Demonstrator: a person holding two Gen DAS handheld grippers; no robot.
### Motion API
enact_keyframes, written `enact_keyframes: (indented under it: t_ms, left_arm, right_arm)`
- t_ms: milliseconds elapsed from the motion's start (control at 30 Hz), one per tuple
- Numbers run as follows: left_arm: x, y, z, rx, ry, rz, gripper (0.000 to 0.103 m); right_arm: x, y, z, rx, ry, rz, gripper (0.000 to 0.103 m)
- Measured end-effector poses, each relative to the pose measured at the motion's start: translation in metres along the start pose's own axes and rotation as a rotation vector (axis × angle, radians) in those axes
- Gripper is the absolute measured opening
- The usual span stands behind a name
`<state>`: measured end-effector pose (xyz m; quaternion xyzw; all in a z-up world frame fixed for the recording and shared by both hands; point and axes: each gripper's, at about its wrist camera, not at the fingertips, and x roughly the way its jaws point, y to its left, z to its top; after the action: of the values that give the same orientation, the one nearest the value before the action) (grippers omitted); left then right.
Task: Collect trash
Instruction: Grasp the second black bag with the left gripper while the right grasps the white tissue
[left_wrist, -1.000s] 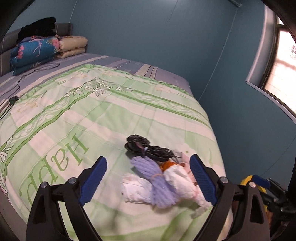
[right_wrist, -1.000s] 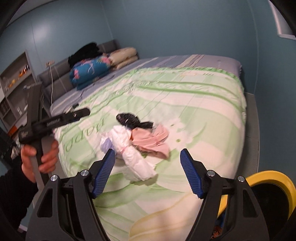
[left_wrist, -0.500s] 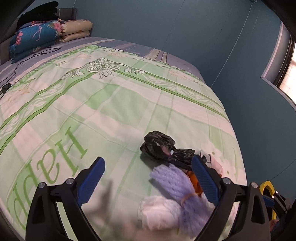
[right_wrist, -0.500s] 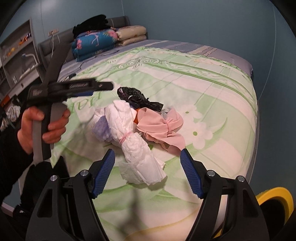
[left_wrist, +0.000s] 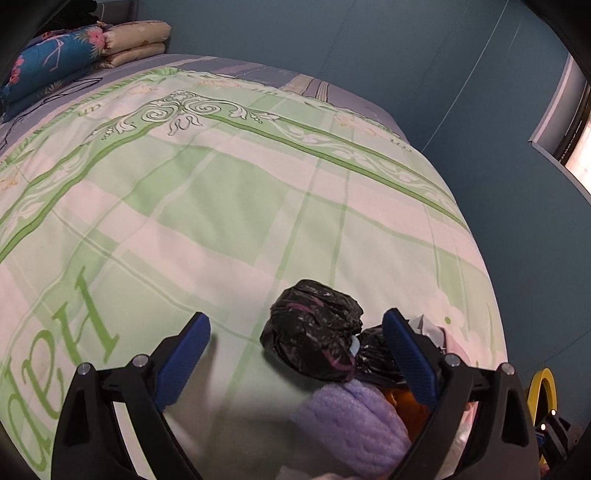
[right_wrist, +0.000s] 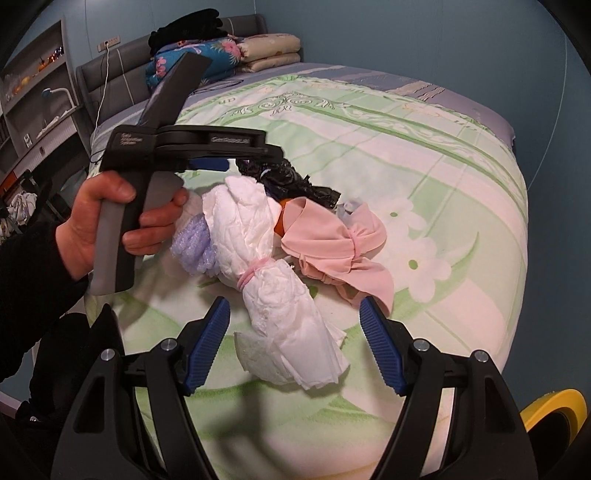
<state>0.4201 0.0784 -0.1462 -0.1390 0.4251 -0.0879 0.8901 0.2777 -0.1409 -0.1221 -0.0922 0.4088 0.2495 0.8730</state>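
Trash pile on green bedspread (right_wrist: 424, 155), near its foot corner.
Left gripper (left_wrist: 297, 354): jaws spread, black bag (left_wrist: 314, 328) between fingers.
Right gripper (right_wrist: 293, 338): jaws spread, white tied bundle (right_wrist: 280, 295) between fingers, ungrasped.

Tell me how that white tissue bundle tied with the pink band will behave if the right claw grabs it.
The white tissue bundle looks crumpled and soft, so it will probably squash and weigh little. The pink band cinches its middle, likely the firmest grip point. Its loose lower end would probably droop between the open right claw.
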Motion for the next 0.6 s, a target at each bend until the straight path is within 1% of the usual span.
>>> enact_keyframes:
  t_ms: [67, 100, 133, 167, 200, 233, 267, 300, 333, 400, 467, 600]
  left_arm:
    - [0.005, -0.004, 0.000, 0.020, 0.014, -0.012, 0.079]
    - [0.008, -0.007, -0.001, 0.032, 0.024, -0.018, 0.076]
    - [0.010, -0.009, -0.001, 0.039, 0.026, -0.017, 0.070]
    - [0.011, -0.013, -0.002, 0.054, 0.030, -0.018, 0.059]
    - [0.014, -0.017, -0.003, 0.072, 0.040, -0.019, 0.055]
    - [0.015, -0.019, -0.004, 0.082, 0.043, -0.018, 0.046]
    - [0.017, -0.021, -0.005, 0.094, 0.050, -0.021, 0.045]
    - [0.017, -0.023, -0.005, 0.100, 0.052, -0.021, 0.043]
    - [0.018, -0.024, -0.006, 0.107, 0.054, -0.018, 0.038]
    - [0.018, -0.026, -0.007, 0.108, 0.050, -0.016, 0.034]
    - [0.016, -0.023, -0.005, 0.087, 0.047, -0.027, 0.029]
    - [0.011, -0.020, -0.001, 0.056, 0.034, -0.046, 0.026]
  right_arm:
    - [0.004, 0.001, -0.001, -0.001, 0.011, -0.002, 0.066]
    - [0.005, 0.001, -0.001, -0.002, 0.017, -0.002, 0.060]
    - [0.007, 0.001, -0.001, -0.003, 0.023, -0.001, 0.058]
    - [0.009, 0.001, -0.002, -0.003, 0.030, -0.002, 0.054]
    - [0.010, 0.001, -0.002, 0.002, 0.034, -0.001, 0.050]
    - [0.012, 0.000, -0.002, 0.008, 0.039, 0.003, 0.046]
    - [0.014, -0.001, -0.003, 0.013, 0.047, 0.011, 0.039]
    - [0.016, -0.002, -0.003, 0.019, 0.055, 0.017, 0.035]
    - [0.017, -0.003, -0.003, 0.023, 0.057, 0.019, 0.031]
    - [0.018, -0.003, -0.002, 0.027, 0.060, 0.020, 0.022]
    - [0.018, -0.006, -0.001, 0.037, 0.066, 0.031, 0.018]
    - [0.017, -0.008, -0.001, 0.044, 0.063, 0.030, 0.017]
